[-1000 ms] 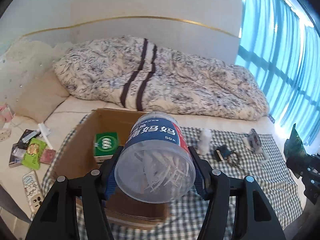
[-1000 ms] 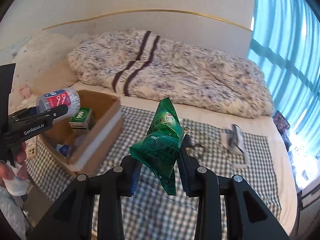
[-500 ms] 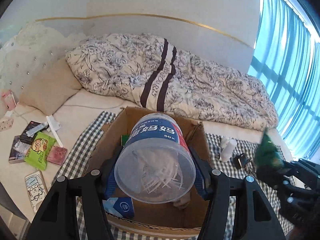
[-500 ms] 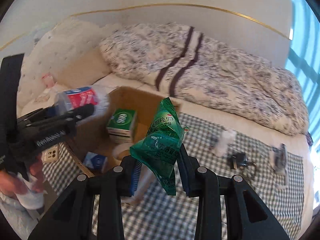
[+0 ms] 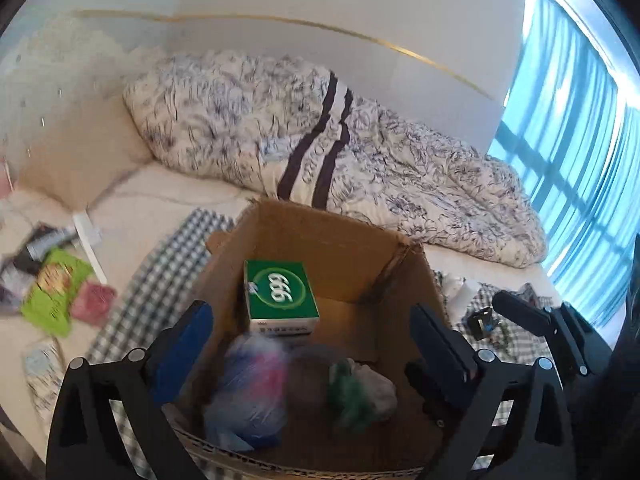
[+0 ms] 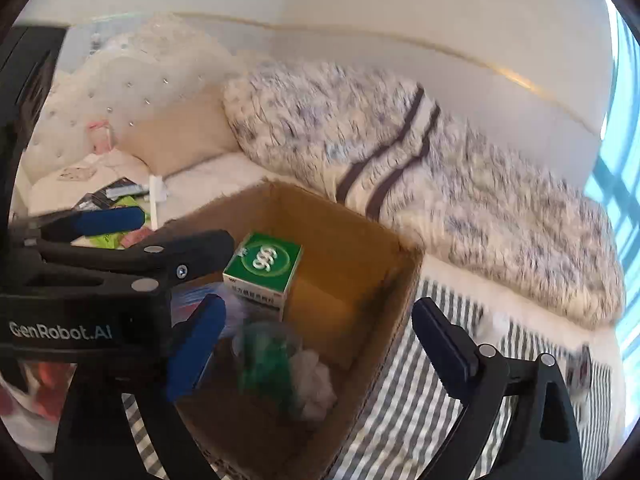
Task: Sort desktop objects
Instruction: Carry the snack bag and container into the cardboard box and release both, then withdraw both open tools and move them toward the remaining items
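Hovering released over the cardboard box [image 5: 344, 240], both claws, left gripper [image 5: 312, 344] and right gripper [image 6: 320, 340], hold nothing; the jar [image 5: 248, 392] and green packet [image 5: 348, 392] lie inside, while small items remain on the checked cloth [image 6: 440, 400] to the right.

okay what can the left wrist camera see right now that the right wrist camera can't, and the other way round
Only the left wrist view: the blurred blue jar in the box, a small black item on the checked cloth, and the right gripper's body at the frame's right edge.

Only the right wrist view: the tufted headboard, a pink item by it, and the left gripper from the side.

Both: the cardboard box, the green carton, the green packet, the quilt. Both grippers are open and empty.
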`<state>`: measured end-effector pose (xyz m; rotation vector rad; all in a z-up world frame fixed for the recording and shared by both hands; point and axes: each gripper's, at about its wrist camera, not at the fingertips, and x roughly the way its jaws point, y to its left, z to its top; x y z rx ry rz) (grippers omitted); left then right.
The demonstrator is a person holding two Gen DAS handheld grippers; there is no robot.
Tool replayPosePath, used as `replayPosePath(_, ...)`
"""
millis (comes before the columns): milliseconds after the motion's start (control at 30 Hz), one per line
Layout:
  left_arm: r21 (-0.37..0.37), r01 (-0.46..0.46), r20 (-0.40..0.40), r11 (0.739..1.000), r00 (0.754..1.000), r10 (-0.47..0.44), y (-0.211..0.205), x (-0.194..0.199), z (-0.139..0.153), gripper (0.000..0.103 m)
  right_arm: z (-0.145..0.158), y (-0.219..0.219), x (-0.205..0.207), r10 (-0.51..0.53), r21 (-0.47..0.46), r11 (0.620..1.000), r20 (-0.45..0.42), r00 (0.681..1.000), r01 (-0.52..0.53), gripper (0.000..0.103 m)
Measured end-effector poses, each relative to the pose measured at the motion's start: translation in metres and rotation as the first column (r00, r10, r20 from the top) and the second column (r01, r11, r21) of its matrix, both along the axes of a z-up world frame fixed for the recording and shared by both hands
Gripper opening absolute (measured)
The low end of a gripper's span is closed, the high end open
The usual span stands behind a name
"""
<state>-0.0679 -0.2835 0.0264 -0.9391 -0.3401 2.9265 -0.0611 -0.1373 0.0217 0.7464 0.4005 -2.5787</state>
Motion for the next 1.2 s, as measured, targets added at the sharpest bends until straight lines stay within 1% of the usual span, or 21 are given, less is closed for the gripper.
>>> replayPosePath(67,-0.038,0.000,-0.025,0.999,1.000,-0.001,0.005,0.005,0.009,0.103,-0.002,0.010,-0.001,-0.008,-0.058,0.998,0.027,1.000,0.010,0.095)
replayPosePath(100,-0.039,-0.004,-0.026,0.999,1.000,0.003,0.006,0.007,0.012,0.103,-0.004,0.019,0.000,-0.012,-0.093,0.996,0.044,0.999,0.016,0.095)
replayPosePath(200,-0.020,-0.001,-0.026,1.000,1.000,0.001,0.014,0.012,0.022,0.103,-0.006,0.046,0.008,-0.033,-0.157,0.987,0.087,0.996,0.046,0.095)
replayPosePath(300,-0.043,-0.001,-0.017,0.999,1.000,0.000,0.032,0.021,0.034,0.103,0.002,0.081,0.019,-0.075,-0.173,0.981,0.094,0.993,0.091,0.095)
replayPosePath(400,-0.070,0.012,-0.006,0.998,1.000,-0.012,0.054,0.034,0.047,0.103,0.016,0.128,0.033,-0.139,-0.172,0.973,0.100,0.985,0.155,0.095)
replayPosePath(500,-0.107,0.039,0.014,0.993,0.999,-0.038,0.086,0.056,0.060,0.103,0.037,0.184,0.050,-0.219,-0.185,0.953,0.119,0.968,0.238,0.095)
replayPosePath(567,-0.135,0.017,0.034,0.991,0.999,-0.012,0.106,0.066,0.066,0.103,0.052,0.225,0.060,-0.266,-0.222,0.931,0.127,0.956,0.288,0.095)
replayPosePath(600,-0.137,0.007,0.046,0.991,0.999,-0.001,0.115,0.070,0.069,0.103,0.061,0.248,0.067,-0.283,-0.246,0.919,0.135,0.950,0.309,0.095)
replayPosePath(633,-0.126,0.008,0.060,0.992,0.998,-0.001,0.125,0.074,0.071,0.103,0.068,0.271,0.073,-0.298,-0.265,0.907,0.147,0.943,0.328,0.095)
replayPosePath(733,-0.045,0.016,0.090,0.999,0.996,-0.011,0.146,0.086,0.073,0.103,0.086,0.330,0.080,-0.353,-0.291,0.873,0.176,0.919,0.391,0.095)
replayPosePath(767,-0.030,0.007,0.099,1.000,0.995,-0.004,0.156,0.089,0.073,0.103,0.088,0.347,0.084,-0.370,-0.295,0.864,0.181,0.911,0.409,0.095)
replayPosePath(800,-0.032,0.008,0.108,0.999,0.994,-0.004,0.165,0.090,0.073,0.103,0.090,0.366,0.087,-0.389,-0.296,0.854,0.183,0.903,0.428,0.095)
replayPosePath(867,-0.051,0.002,0.105,0.999,0.994,0.004,0.185,0.090,0.076,0.103,0.090,0.399,0.092,-0.415,-0.290,0.844,0.184,0.891,0.452,0.095)
replayPosePath(967,-0.068,-0.003,0.086,0.998,0.996,0.009,0.212,0.085,0.078,0.103,0.080,0.440,0.098,-0.442,-0.261,0.840,0.182,0.879,0.476,0.095)
replayPosePath(1067,-0.082,-0.010,0.085,0.997,0.996,0.017,0.241,0.075,0.070,0.103,0.063,0.472,0.097,-0.470,-0.223,0.837,0.175,0.865,0.500,0.095)
replayPosePath(1133,-0.097,-0.007,0.114,0.995,0.993,0.018,0.260,0.063,0.059,0.103,0.050,0.489,0.091,-0.485,-0.221,0.828,0.179,0.856,0.516,0.095)
replayPosePath(1200,-0.129,0.000,0.124,0.992,0.992,0.016,0.275,0.053,0.049,0.103,0.038,0.501,0.082,-0.492,-0.225,0.819,0.198,0.848,0.528,0.095)
